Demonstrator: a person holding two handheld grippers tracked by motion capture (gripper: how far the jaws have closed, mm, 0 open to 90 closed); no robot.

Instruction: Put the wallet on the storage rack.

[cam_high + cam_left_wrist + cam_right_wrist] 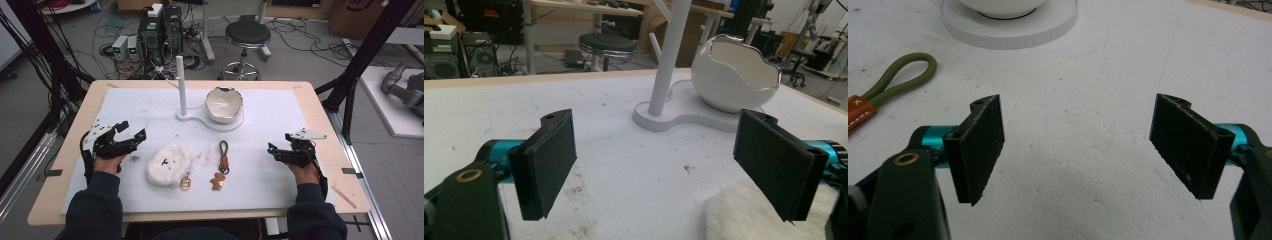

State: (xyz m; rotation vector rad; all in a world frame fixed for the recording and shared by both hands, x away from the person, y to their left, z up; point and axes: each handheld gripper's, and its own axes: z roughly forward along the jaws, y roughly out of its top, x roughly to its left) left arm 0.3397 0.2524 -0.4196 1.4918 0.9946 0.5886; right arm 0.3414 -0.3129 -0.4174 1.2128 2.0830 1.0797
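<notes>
A white foam mat covers the wooden table. Just in front of the white peg stand with its eggshell-shaped bowl lie a fluffy white plush keychain and an olive cord keychain with a brown leather bear, probably waiting to be hung. The left gripper and the right gripper flank them, jaws spread, empty.

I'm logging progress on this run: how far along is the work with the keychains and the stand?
Nothing looks done: the fluffy white keychain and the green-loop keychain lie flat on the mat, the stand bare. Left gripper and right gripper are open, holding nothing. Picking up and hanging seem left.
</notes>
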